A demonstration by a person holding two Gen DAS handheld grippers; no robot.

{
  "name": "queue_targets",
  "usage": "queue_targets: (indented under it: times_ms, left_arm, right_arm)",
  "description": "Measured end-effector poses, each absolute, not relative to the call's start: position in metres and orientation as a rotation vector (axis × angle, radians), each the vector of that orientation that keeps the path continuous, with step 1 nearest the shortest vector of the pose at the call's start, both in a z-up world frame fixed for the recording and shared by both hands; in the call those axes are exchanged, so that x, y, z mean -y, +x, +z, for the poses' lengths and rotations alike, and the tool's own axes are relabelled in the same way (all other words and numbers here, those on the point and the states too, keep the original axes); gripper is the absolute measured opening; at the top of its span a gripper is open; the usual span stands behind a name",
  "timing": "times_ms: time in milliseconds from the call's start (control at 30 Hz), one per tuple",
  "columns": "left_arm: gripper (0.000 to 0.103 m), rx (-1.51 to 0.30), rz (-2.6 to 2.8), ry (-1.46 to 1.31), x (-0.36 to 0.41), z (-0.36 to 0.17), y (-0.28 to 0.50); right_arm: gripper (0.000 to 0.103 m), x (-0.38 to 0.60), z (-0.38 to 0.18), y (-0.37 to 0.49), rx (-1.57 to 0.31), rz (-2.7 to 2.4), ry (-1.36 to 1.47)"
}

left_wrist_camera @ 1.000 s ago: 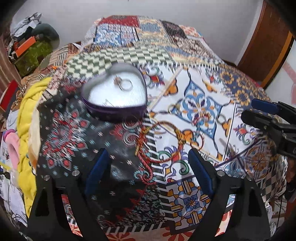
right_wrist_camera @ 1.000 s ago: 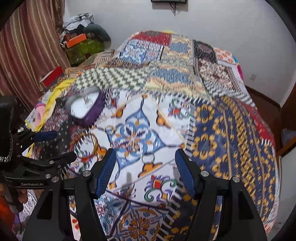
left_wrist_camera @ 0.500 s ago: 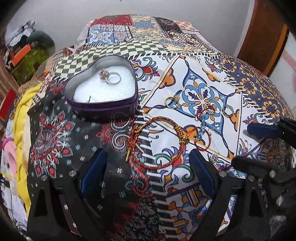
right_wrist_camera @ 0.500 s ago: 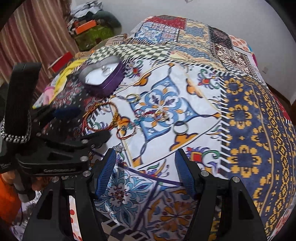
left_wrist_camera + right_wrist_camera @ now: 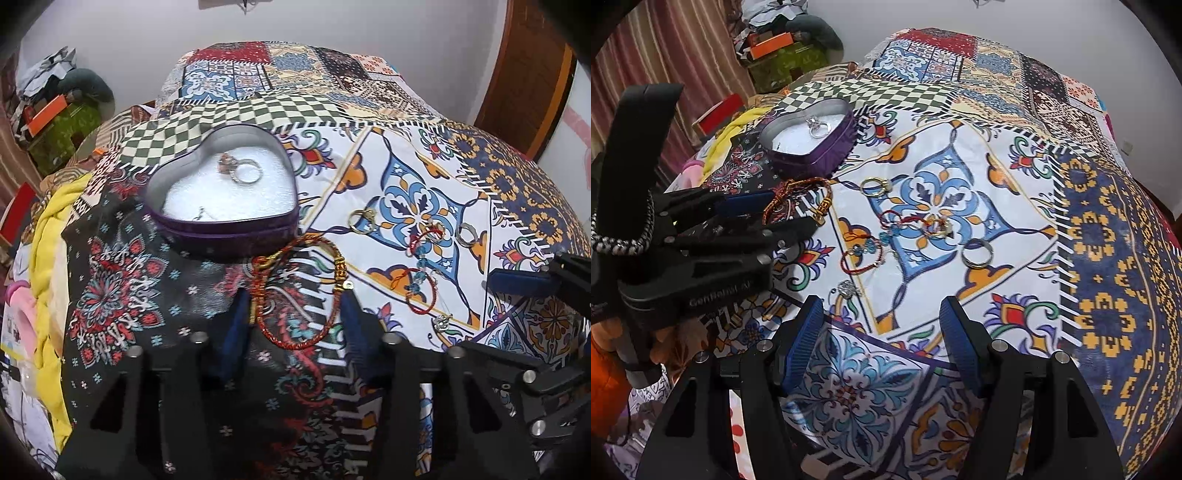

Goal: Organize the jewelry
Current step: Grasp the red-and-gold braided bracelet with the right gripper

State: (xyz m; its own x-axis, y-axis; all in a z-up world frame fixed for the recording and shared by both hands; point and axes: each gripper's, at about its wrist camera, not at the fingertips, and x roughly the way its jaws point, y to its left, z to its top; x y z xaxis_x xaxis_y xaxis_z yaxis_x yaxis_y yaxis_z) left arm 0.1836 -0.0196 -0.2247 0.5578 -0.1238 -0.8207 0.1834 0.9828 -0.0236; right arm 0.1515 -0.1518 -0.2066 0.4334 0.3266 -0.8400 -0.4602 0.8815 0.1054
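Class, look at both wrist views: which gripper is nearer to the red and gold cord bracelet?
Left. The left gripper straddles the red and gold cord bracelet, fingers either side. The right gripper hangs open farther away, over patterned bedspread.

Left hand-held gripper (image 5: pixel 291 314) low, jaws parted, nothing held. Right hand-held gripper (image 5: pixel 882 325) alongside, jaws wide apart, empty.

Patchwork bedspread (image 5: pixel 1108 229), yellow cloth (image 5: pixel 44 236)

A purple heart-shaped tin (image 5: pixel 221 229) on the bed holds a stone-set ring (image 5: pixel 242 170), while a red-gold braided bracelet (image 5: pixel 295 291), thin beaded red bracelets (image 5: pixel 882 240), perhaps two, and loose rings (image 5: pixel 977 254) lie beside it.
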Motion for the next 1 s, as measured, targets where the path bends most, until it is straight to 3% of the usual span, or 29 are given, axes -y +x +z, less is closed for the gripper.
queue_targets:
  times_ms: [233,367,1000]
  left_arm:
    - [0.021,-0.963,-0.182,0.044,0.007,-0.223,0.175]
    - [0.011,-0.961,-0.185,0.034,0.006,-0.222,0.17]
    - [0.008,-0.872,-0.215,0.004,0.009,-0.179,0.143]
  right_arm:
    - [0.037,0.134,-0.213,0.153,-1.013,0.52,-0.174]
    - [0.012,0.133,-0.214,0.156,-1.005,0.513,-0.173]
    - [0.012,0.166,-0.171,0.148,-0.9,0.442,-0.107]
